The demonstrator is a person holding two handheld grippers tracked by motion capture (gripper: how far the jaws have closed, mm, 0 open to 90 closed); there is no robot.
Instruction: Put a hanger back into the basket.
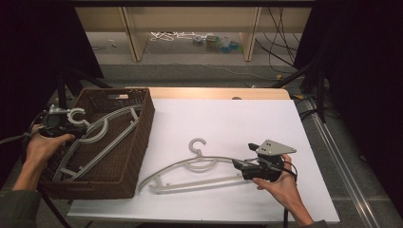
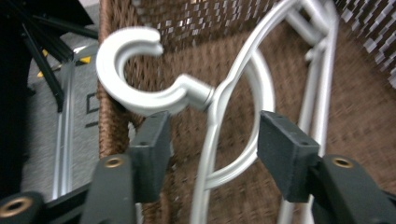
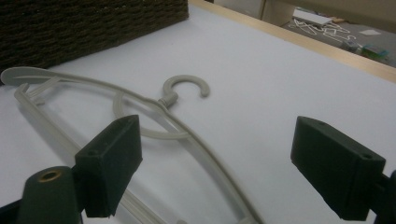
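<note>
At lower centre, the second hanger (image 1: 199, 172) lies lengthwise left-to-right just left of the right hand-held gripper (image 1: 236, 164), jaws wide, empty; the left hand-held gripper (image 1: 71, 124) straddles the basket's (image 1: 142, 137) hanger (image 2: 219, 107), unclamped

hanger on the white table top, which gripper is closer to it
Right. The right gripper sits at the end of the hanger on the table, jaws open either side of its arm. The left gripper is at the basket, by the other hanger.

You have a dark brown woven basket (image 1: 142, 137) at nine o'clock, pale grey hangers (image 1: 190, 173) and black-jawed grippers over the white table (image 1: 228, 118).
</note>
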